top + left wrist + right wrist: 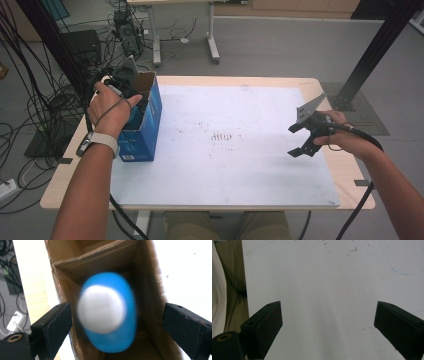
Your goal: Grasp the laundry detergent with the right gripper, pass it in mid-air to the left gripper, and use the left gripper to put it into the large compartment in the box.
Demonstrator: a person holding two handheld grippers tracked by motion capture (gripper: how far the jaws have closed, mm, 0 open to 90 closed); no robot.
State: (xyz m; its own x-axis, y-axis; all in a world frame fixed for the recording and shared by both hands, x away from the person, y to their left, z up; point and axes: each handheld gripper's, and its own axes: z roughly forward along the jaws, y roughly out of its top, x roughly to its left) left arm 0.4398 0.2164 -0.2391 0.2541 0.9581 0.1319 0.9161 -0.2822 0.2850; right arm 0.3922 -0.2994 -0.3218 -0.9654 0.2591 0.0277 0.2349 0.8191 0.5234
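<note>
Blue bottle [110, 315] with a white cap is sitting inside the open cardboard box [100, 260], which is standing upright near the far left corner of the bench [310, 85]. In the left gripper view the bottle is showing end-on and blurred, its white cap facing the camera, and it is occupying the nearer compartment of the box; a cardboard divider is crossing behind it, with a further compartment beyond whose contents cannot be made out. In the high view the box [145, 122] is showing its blue printed outside and brown inner flaps, while the bottle itself is hidden behind the person's left hand [111, 111].

Left tongs [117, 322] are hanging over the box's open top with the jaws spread wide, released; the bottle is lying between them, but neither pad is pressing on it, and a gap is showing on each side. In the high view these tongs [125, 80] are pointing down into the box.

Right tongs [302, 140] are hovering above the white mat [225, 165] near the right edge of the bench, well apart from the box. Their jaws are standing wide apart, gripping nothing. In the right gripper view these tongs [328, 325] are looking down on bare white mat, speckled with small reddish marks and a thin blue line.
</note>
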